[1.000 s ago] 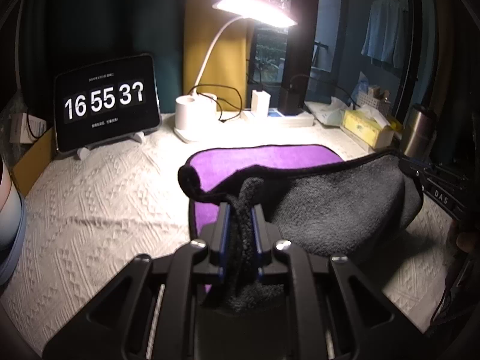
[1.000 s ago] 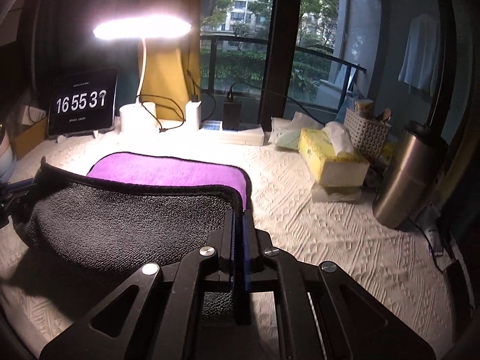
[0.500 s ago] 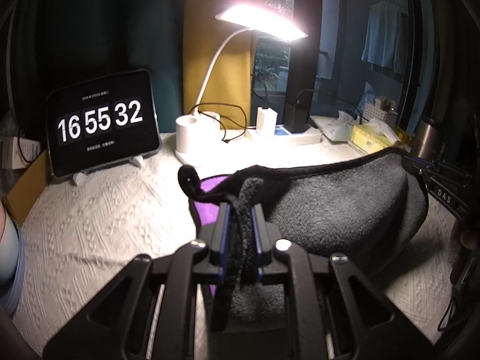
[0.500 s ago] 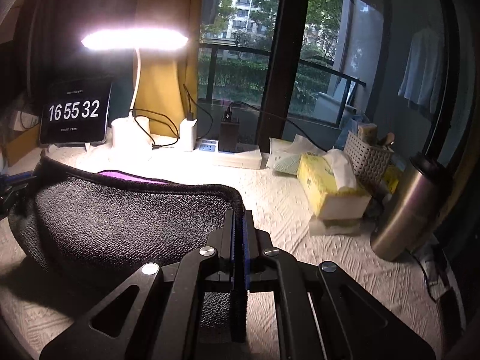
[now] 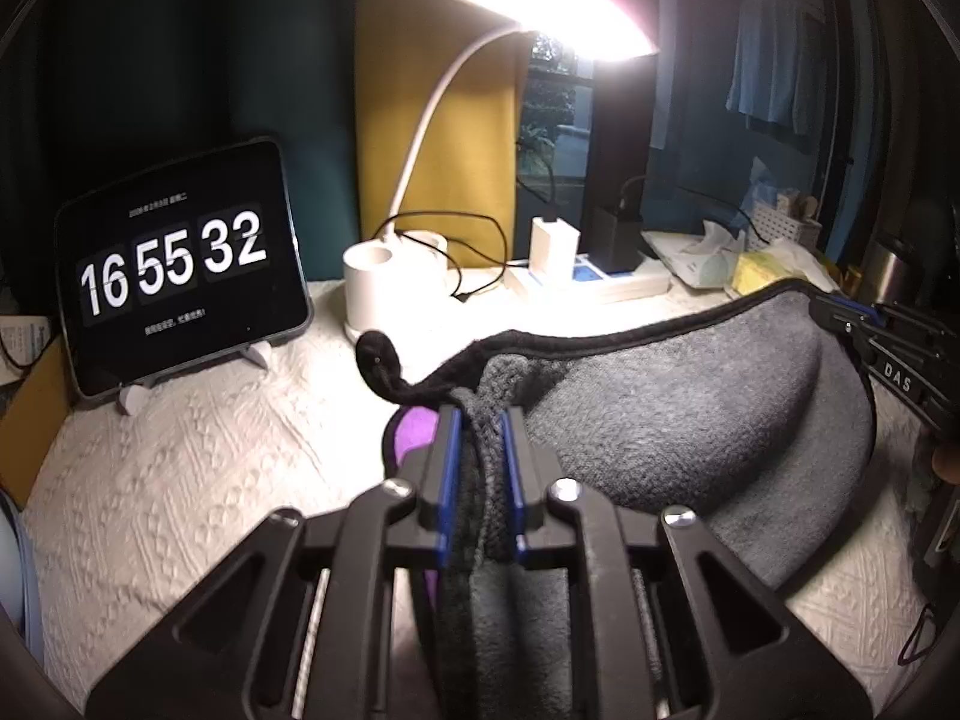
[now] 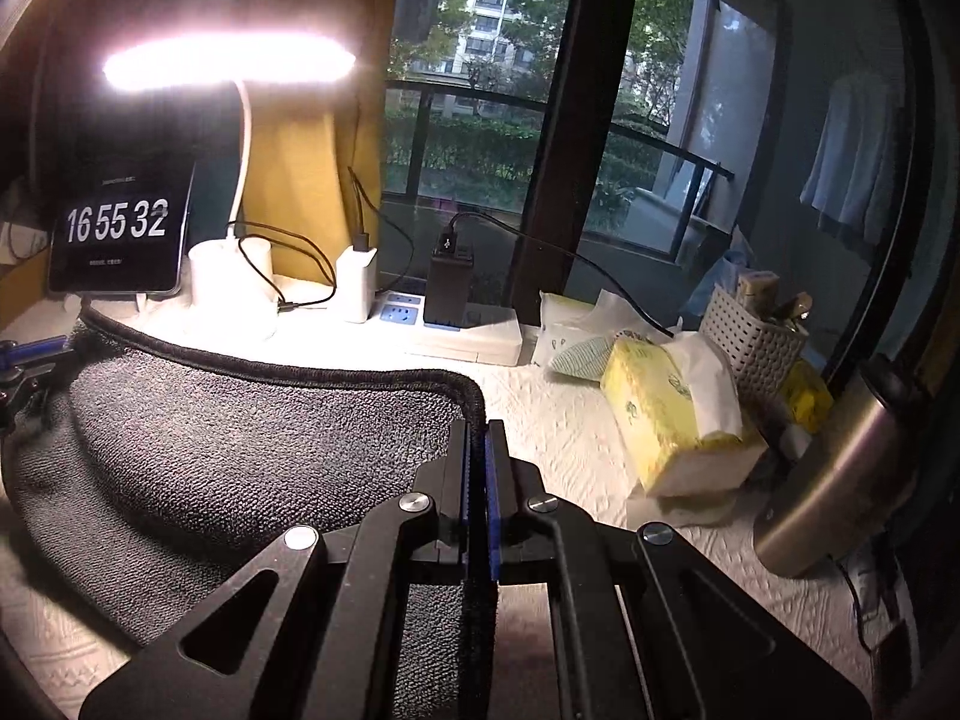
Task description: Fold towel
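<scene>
The towel (image 5: 690, 414) is grey on one side and purple on the other, with a black hem. It hangs stretched between both grippers above the white tablecloth. My left gripper (image 5: 480, 420) is shut on one bunched corner; a bit of purple shows just left of its fingers. My right gripper (image 6: 478, 429) is shut on the other corner's hem, with the grey side of the towel (image 6: 240, 438) sagging to its left. The right gripper also shows in the left wrist view (image 5: 840, 315), and the left gripper shows in the right wrist view (image 6: 30, 354).
A tablet clock (image 5: 174, 267), a white desk lamp base (image 5: 390, 282) and a power strip (image 6: 456, 330) stand along the back. A yellow tissue box (image 6: 666, 408), a white basket (image 6: 756, 336) and a steel bottle (image 6: 840, 474) stand at the right.
Both grippers have lifted the towel edge up and carried it towards the back. The purple side, wide open a second ago, is now nearly all covered by the grey side.
</scene>
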### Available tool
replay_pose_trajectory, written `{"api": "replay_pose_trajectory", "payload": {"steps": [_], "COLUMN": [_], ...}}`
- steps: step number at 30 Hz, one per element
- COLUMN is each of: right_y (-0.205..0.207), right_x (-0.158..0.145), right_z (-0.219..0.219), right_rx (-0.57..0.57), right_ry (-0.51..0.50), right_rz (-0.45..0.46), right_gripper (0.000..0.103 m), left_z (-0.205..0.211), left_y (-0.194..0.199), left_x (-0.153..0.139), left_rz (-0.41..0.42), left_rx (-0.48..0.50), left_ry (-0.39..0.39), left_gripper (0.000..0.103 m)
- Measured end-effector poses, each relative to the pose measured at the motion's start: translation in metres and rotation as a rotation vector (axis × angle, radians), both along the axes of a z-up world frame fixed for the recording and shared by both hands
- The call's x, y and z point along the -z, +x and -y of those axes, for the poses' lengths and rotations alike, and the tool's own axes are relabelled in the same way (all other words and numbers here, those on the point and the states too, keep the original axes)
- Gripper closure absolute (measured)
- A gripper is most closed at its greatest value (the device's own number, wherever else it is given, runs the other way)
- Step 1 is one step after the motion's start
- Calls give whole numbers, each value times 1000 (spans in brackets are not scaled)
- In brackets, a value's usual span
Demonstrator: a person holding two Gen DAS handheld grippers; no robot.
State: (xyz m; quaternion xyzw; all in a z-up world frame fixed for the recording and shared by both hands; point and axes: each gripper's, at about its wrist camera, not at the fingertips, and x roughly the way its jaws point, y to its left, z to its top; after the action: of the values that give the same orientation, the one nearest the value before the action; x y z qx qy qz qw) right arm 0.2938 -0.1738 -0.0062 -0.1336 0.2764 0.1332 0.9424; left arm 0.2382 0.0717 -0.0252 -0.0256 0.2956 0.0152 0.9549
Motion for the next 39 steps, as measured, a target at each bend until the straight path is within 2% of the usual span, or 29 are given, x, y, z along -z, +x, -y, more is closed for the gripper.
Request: {"api": "replay_pose_trajectory", "payload": {"steps": [8, 18, 24, 29, 35, 39], "right_y": [25, 50, 61, 73, 81, 84], "right_x": [12, 40, 55, 65, 75, 79], "right_z": [-9, -9, -12, -16, -20, -19], "right_rx": [5, 20, 31, 36, 42, 50], "right_ry": [-9, -14, -28, -56, -96, -100], "right_rz": [-25, -89, -146, -206, -266, -280], "right_gripper": [98, 98, 98, 98, 98, 98], "left_z": [-6, -5, -11, -18, -15, -25], "left_y": [26, 51, 68, 84, 88, 87], "left_x": [9, 37, 52, 64, 64, 62], "left_rz": [-30, -104, -182, -271, -280, -273], "left_rx": [3, 6, -1, 3, -5, -34], "left_ry": [20, 40, -2, -46, -29, -72], "left_gripper": [88, 88, 88, 85, 79, 66]}}
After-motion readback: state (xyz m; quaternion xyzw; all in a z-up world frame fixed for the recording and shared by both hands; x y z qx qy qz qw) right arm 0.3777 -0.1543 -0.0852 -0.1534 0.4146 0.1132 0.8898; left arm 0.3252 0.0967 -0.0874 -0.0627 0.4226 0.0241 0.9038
